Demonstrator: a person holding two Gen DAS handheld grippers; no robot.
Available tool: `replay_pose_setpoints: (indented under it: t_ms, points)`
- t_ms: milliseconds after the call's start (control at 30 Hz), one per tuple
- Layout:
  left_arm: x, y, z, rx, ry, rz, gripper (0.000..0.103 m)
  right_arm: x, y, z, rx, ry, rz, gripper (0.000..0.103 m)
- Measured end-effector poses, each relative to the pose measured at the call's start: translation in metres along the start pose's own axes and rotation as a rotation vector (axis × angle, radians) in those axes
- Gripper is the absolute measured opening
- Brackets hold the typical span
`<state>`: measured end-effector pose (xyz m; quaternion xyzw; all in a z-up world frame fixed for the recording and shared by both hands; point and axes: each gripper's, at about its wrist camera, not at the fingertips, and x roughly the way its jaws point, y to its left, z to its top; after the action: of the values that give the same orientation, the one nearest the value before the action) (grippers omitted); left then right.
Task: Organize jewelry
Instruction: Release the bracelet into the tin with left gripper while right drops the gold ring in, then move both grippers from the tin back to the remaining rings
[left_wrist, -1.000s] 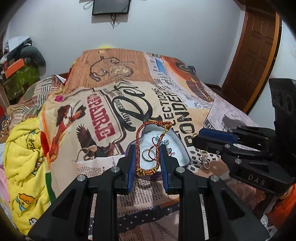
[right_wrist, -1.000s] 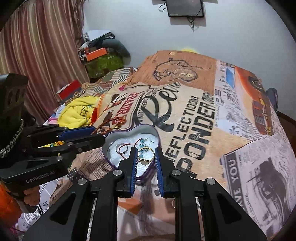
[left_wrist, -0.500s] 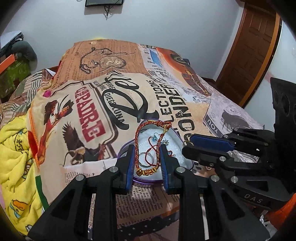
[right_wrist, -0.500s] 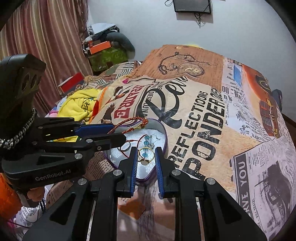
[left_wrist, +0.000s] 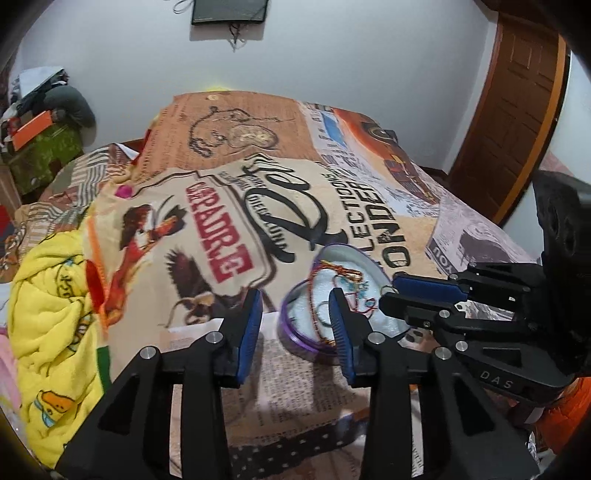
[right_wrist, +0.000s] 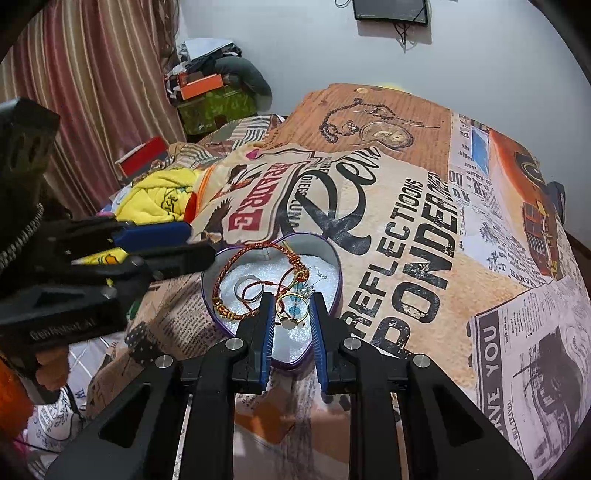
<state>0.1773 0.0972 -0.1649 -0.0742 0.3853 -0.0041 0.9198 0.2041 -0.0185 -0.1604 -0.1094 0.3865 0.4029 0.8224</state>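
Glossy metal heart tin (right_wrist: 334, 284) (purple rim) – matt printed cloth bedspread (right_wrist: 406, 229) – shiny gold ring (right_wrist: 291, 312), braided cord bracelet (right_wrist: 240, 266).

Even indoor light, soft shadows, fisheye bending and dark corners, slight motion blur

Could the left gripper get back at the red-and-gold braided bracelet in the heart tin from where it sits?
Probably yes. The left gripper, jaws just opened and empty, sits beside the heart tin, where the bracelet lies uncovered. The right gripper, holding a gold ring, crowds the tin's other side.
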Motion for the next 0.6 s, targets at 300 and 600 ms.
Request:
replay_pose_setpoints:
  t_ms: [300, 600]
  points:
    - [-0.007, 0.012, -0.007, -0.028, 0.008, 0.045, 0.040, 0.001, 0.011, 0.000, -0.031, 0.022, -0.027, 0.030]
    - [-0.020, -0.001, -0.013, 0.009, 0.001, 0.070, 0.040, -0.012, 0.008, 0.001, -0.008, -0.001, -0.052, 0.042]
